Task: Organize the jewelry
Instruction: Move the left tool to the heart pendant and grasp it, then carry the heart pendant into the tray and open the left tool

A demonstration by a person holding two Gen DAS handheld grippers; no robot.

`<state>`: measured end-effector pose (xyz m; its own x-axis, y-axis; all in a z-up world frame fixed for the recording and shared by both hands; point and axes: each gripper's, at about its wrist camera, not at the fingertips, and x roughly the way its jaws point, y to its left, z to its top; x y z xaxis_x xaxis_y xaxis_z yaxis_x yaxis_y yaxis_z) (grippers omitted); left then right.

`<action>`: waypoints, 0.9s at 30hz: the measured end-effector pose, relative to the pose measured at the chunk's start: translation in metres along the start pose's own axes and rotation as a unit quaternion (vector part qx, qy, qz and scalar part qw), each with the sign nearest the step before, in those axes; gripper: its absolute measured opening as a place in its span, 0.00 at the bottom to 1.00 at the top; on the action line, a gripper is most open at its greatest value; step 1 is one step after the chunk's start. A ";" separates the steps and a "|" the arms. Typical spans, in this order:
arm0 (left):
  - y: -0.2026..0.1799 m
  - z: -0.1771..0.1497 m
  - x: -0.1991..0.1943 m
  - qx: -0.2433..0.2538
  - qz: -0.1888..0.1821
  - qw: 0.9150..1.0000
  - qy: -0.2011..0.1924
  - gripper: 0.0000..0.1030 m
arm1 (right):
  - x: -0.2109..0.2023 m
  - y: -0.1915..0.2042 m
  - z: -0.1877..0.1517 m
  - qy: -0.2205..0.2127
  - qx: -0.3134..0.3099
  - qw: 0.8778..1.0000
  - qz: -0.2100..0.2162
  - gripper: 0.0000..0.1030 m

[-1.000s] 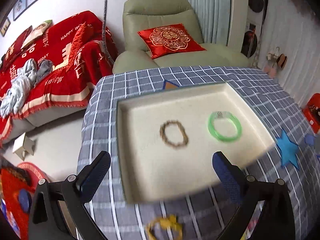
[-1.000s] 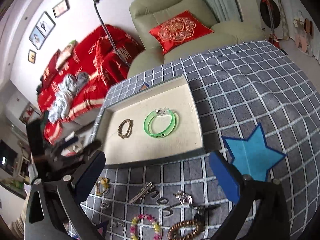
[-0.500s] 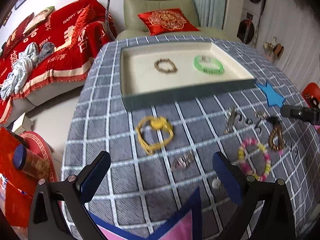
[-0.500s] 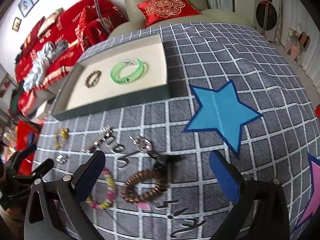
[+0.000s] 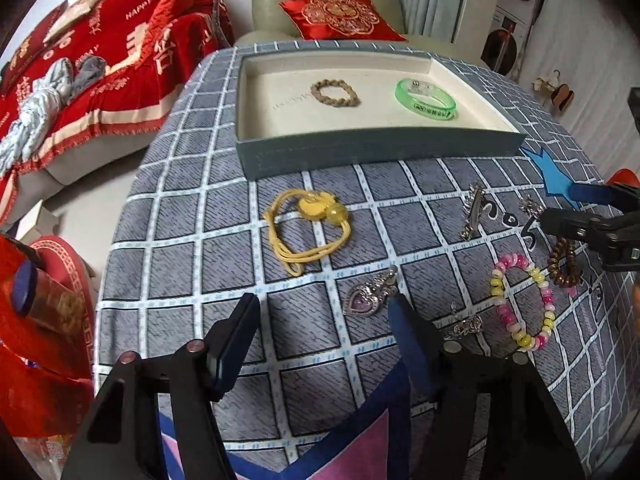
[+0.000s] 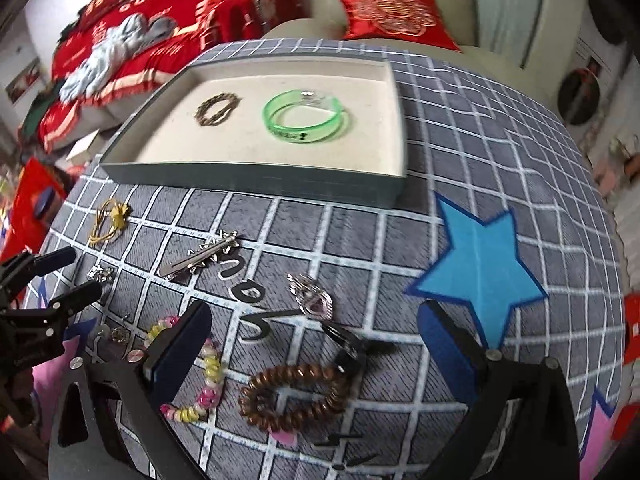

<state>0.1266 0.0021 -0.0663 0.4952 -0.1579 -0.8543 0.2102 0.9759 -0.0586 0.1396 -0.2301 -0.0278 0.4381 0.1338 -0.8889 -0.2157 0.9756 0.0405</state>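
My left gripper hovers low over the checked cloth, jaws closing. A silver heart pendant lies just ahead of them near the right finger, untouched. My right gripper is wide and closing slightly, with a brown spiral hair tie on the cloth between its fingers and no pad touching it. The grey tray beyond holds a green bangle and a brown braided bracelet. Loose on the cloth are a yellow cord bracelet, a pink-yellow bead bracelet and a silver hair clip.
A black clip and a second silver pendant lie by the hair tie. A blue star is printed on the cloth right of the tray. The table's round edge drops off at the left; an armchair and a red sofa stand behind.
Both views dropped from the tray to the loose jewelry in front of it. The left jaws have narrowed. The right gripper came down over the hair tie.
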 end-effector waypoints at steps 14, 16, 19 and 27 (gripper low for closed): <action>-0.020 0.006 0.001 0.041 -0.023 0.999 -0.016 0.41 | 0.020 0.011 0.008 0.032 -0.023 0.999 -0.001 0.23; -0.019 0.006 0.000 0.036 -0.031 0.999 -0.017 0.41 | 0.018 0.010 0.010 0.032 -0.017 0.999 -0.001 0.17; -0.014 0.005 -0.005 0.013 -0.053 0.998 -0.019 0.41 | 0.011 0.007 0.010 0.021 0.001 1.000 0.004 0.15; -0.009 0.014 -0.029 0.003 -0.060 0.997 -0.047 0.41 | -0.015 -0.007 0.017 -0.013 0.046 0.998 0.048 0.15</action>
<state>0.1227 -0.0040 -0.0340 0.5437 -0.2863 -0.7889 0.2767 0.9486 -0.1536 0.1496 -0.2362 -0.0073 0.4415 0.2311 -0.8670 -0.1779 0.9696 0.1679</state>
